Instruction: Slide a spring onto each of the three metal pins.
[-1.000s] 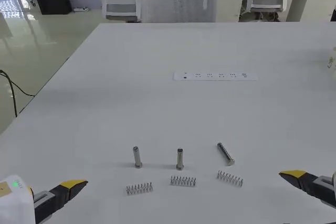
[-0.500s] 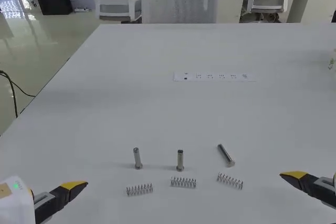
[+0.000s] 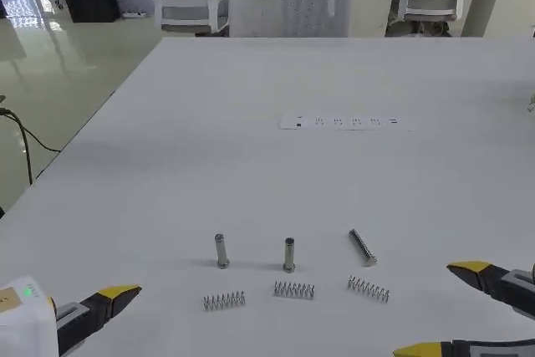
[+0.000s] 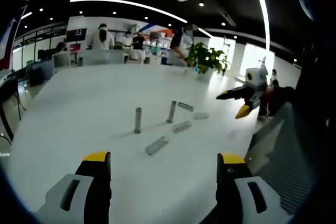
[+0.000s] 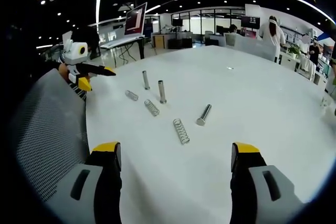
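Two metal pins [image 3: 221, 251] [image 3: 289, 254] stand upright on the white table [image 3: 251, 165]. A third pin [image 3: 362, 247] lies on its side to their right. In front of each pin lies one of three loose springs [image 3: 224, 300] [image 3: 294, 290] [image 3: 369, 289]. My left gripper [image 4: 164, 159] is open at the near left, well short of the nearest spring [image 4: 157, 145]. My right gripper [image 5: 175, 148] is open at the near right, apart from the nearest spring [image 5: 181, 130] and the lying pin [image 5: 203, 114]. Both grippers hold nothing.
A flush power strip [image 3: 344, 122] sits in the table's middle, beyond the pins. Office chairs [image 3: 288, 12] stand at the far edge. The table's left edge [image 3: 84, 131] drops to the floor. A potted plant [image 4: 205, 59] stands far off.
The right gripper's lower jaw has come into the bottom of the head view. The pins and springs lie where they were; the left gripper has hardly moved.
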Demonstrator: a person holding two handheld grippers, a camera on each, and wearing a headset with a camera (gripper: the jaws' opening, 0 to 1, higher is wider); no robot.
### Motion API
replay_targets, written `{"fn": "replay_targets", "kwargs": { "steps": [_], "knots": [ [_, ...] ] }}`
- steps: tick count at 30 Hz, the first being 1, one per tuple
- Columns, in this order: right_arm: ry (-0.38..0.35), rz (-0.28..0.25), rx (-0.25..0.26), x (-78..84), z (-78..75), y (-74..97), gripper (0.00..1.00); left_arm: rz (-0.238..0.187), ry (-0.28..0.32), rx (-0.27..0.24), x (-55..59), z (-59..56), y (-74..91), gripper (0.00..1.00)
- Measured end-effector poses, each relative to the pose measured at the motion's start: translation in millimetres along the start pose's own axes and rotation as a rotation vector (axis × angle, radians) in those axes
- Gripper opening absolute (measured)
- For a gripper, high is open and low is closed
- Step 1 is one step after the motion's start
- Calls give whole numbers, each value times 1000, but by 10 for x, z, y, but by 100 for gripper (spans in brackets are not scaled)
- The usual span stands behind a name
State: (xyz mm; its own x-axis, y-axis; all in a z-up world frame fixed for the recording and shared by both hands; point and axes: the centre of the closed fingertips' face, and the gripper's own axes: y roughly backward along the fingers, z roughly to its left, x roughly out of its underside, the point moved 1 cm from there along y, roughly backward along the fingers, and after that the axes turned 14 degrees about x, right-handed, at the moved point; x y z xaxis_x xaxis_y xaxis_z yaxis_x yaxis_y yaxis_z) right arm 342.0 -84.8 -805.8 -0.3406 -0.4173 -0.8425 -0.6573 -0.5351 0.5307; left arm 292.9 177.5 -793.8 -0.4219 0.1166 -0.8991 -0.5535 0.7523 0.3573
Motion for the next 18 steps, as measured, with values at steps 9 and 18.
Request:
{"fn": "replay_targets", "kwargs": {
  "steps": [9, 18],
  "knots": [
    [50, -21, -4, -233, -73, -141, 86, -1, -3, -1, -6, -1, -4, 79],
    [92, -18, -3, -403, -175, -319, 84, -1, -4, 1, -10, -5, -10, 79]
  ]
}}
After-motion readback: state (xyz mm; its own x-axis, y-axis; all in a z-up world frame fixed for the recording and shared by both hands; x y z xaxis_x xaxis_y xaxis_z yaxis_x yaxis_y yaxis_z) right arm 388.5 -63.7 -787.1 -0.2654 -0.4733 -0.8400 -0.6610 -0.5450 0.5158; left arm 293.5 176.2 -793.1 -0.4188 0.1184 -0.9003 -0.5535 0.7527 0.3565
